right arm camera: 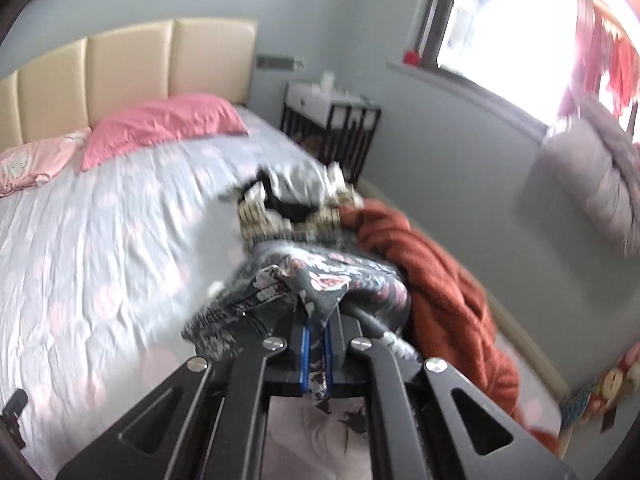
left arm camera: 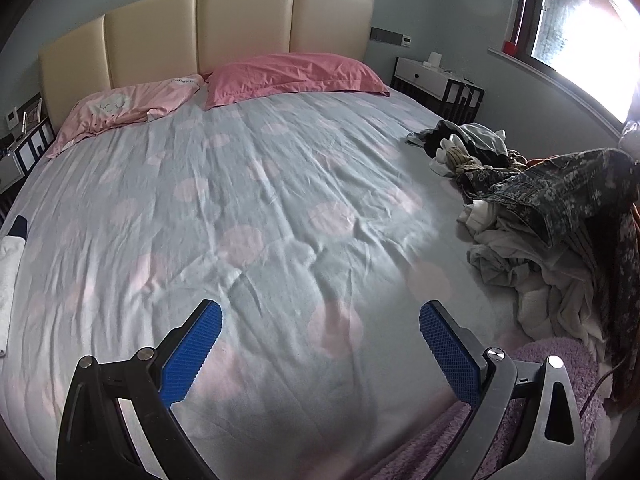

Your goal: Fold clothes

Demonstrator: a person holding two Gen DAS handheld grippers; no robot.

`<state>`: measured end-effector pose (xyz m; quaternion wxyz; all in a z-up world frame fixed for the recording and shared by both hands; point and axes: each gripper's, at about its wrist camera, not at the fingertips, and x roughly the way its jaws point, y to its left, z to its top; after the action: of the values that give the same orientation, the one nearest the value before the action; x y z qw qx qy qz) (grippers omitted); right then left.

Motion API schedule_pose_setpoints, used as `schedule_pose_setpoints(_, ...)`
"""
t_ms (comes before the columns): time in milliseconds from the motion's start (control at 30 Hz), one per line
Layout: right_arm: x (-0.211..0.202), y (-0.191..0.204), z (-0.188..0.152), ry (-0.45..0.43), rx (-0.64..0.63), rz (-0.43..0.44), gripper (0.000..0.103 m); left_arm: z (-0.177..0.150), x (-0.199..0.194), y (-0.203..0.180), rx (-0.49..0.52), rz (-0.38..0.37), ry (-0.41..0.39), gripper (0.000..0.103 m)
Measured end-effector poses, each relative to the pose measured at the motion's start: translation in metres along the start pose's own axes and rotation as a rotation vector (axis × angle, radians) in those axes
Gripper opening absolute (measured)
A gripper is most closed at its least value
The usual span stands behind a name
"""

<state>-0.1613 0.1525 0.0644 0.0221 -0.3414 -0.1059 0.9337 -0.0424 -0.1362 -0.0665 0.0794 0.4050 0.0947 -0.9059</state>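
A pile of unfolded clothes (left arm camera: 532, 216) lies along the bed's right side, topped by a dark grey floral garment (left arm camera: 580, 188). My left gripper (left arm camera: 320, 316) is open and empty, its blue pads (left arm camera: 192, 356) hovering above the bare sheet. My right gripper (right arm camera: 316, 330) is shut on the dark grey floral garment (right arm camera: 320, 280) and holds a fold of it lifted above the pile. Behind it lie a striped piece (right arm camera: 256, 216) and a rust-orange fleece (right arm camera: 436, 276). The right wrist view is blurred.
The bed (left arm camera: 240, 200) has a pale blue sheet with pink dots, two pink pillows (left arm camera: 292, 74) and a cream headboard (left arm camera: 200, 28). A nightstand (left arm camera: 436, 80) stands by the window wall. A purple fuzzy piece (left arm camera: 560, 364) lies at the near right. White fabric (left arm camera: 10, 272) lies at the left edge.
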Motion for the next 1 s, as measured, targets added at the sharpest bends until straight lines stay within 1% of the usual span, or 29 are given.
schedule_pose_setpoints(200, -0.036, 0.023, 0.052, -0.138, -0.025, 0.066, 0.003, 0.002, -0.007, 0.008, -0.019, 0.010, -0.012, 0.100)
schedule_pose_setpoints(333, -0.055, 0.038, 0.076, -0.179, -0.025, 0.098, 0.002, 0.004, -0.010, 0.016, -0.038, 0.020, -0.016, 0.100)
schedule_pose_setpoints(400, -0.062, 0.054, 0.082, -0.205, -0.066, 0.114, 0.002, 0.005, -0.010, 0.021, -0.053, 0.023, -0.017, 0.100)
schedule_pose_setpoints(467, -0.068, 0.074, 0.082, -0.208, -0.110, 0.164, 0.002, 0.007, -0.011, 0.025, -0.063, 0.026, -0.020, 0.100)
schedule_pose_setpoints(567, -0.076, 0.106, 0.073, -0.208, -0.186, 0.233, 0.002, 0.007, -0.014, 0.030, -0.072, 0.031, -0.026, 0.100)
schedule_pose_setpoints(633, -0.070, 0.127, 0.064, -0.152, -0.220, 0.287, 0.003, 0.006, -0.014, 0.031, -0.076, 0.031, -0.025, 0.100)
schedule_pose_setpoints(733, -0.048, 0.145, 0.044, -0.053, -0.242, 0.319, 0.004, 0.004, -0.015, 0.031, -0.075, 0.025, -0.022, 0.100)
schedule_pose_setpoints(800, -0.038, 0.151, 0.030, 0.003, -0.261, 0.344, 0.008, 0.002, -0.014, 0.030, -0.068, 0.025, -0.017, 0.100)
schedule_pose_setpoints(867, -0.029, 0.155, 0.015, 0.055, -0.281, 0.371, 0.009, 0.001, -0.013, 0.029, -0.066, 0.021, -0.013, 0.100)
schedule_pose_setpoints(933, -0.023, 0.158, 0.002, 0.101, -0.297, 0.396, 0.020, 0.001, -0.014, 0.028, -0.068, 0.008, -0.014, 0.100)
schedule_pose_setpoints(967, -0.024, 0.156, -0.004, 0.111, -0.298, 0.408, 0.028, 0.002, -0.015, 0.026, -0.067, -0.002, -0.016, 0.100)
schedule_pose_setpoints(1000, -0.026, 0.152, -0.008, 0.117, -0.294, 0.419, 0.031, 0.002, -0.016, 0.024, -0.065, -0.013, -0.021, 0.100)
